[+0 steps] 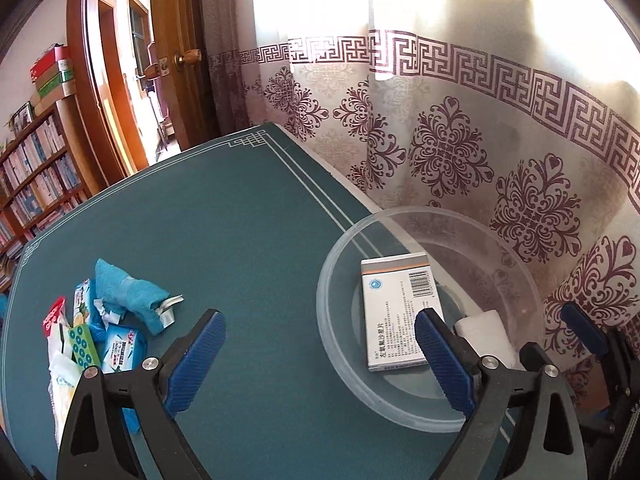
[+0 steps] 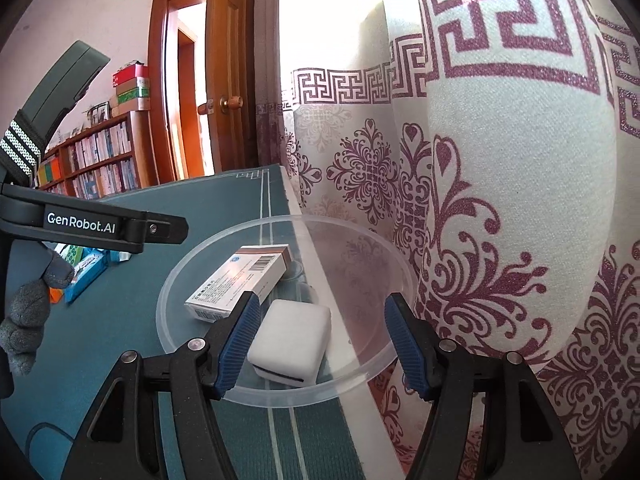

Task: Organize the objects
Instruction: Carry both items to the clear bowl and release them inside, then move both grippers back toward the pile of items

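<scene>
A clear plastic bowl (image 1: 340, 344) (image 2: 176, 344) sits at the table's right edge by the curtain. A white medicine box (image 1: 400, 312) (image 2: 240, 284) and a white eraser-like block (image 2: 290, 338) (image 1: 484, 336) lie inside it. My left gripper (image 1: 320, 348) is open and empty, at the bowl's left rim. My right gripper (image 2: 320, 328) is open over the bowl, with the white block lying loose between its fingers. A pile of packets and a blue cloth pouch (image 1: 132, 296) lies at the left of the table.
The table has a dark green mat (image 1: 240, 220) with white border lines. A patterned curtain (image 1: 480, 140) hangs right behind the bowl. A bookshelf (image 1: 36, 176) and an open wooden door (image 1: 176, 52) stand beyond the table. The left gripper's body (image 2: 92, 226) shows in the right wrist view.
</scene>
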